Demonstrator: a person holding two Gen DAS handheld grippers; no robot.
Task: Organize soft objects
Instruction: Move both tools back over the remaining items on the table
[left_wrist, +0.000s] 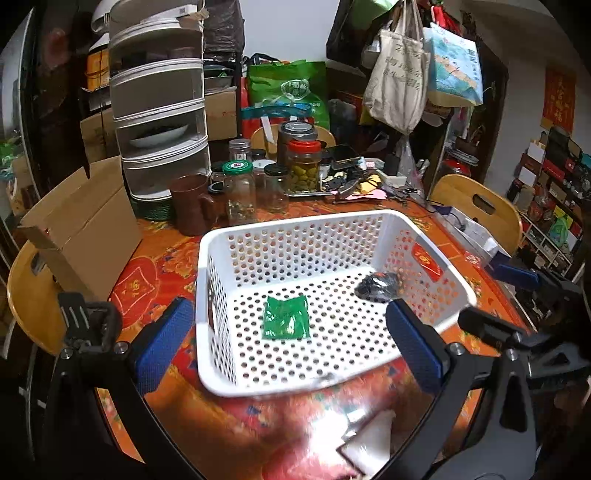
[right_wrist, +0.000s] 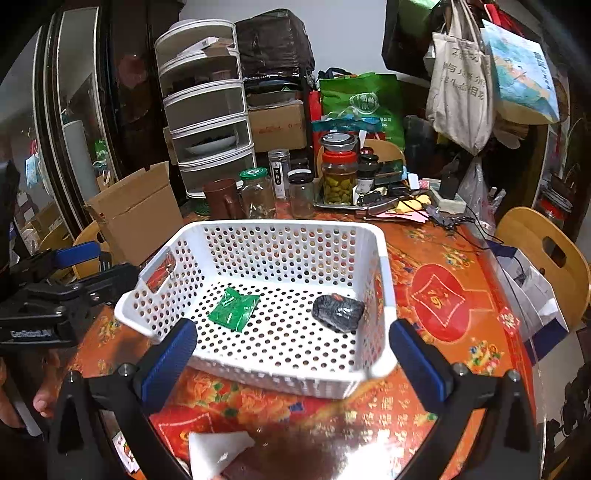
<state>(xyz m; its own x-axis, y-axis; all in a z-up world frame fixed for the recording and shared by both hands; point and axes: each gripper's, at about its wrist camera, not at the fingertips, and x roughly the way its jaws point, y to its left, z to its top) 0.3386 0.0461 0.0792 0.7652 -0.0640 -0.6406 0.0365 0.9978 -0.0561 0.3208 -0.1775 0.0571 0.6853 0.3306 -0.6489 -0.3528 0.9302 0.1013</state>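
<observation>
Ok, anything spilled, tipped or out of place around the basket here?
Nothing spilled or tipped. The white perforated plastic basket sits askew to the table edge, holding a green foil packet and a crumpled dark pouch. A white soft item lies outside it on the near table edge.

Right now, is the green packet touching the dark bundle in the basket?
Apart. The right wrist view shows bare basket floor between green packet and dark bundle.

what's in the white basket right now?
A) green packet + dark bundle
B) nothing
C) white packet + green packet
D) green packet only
A: the white basket holds a green packet left of centre and a dark bundle near its right wall, lying apart; the white packet lies outside on the table.
</observation>
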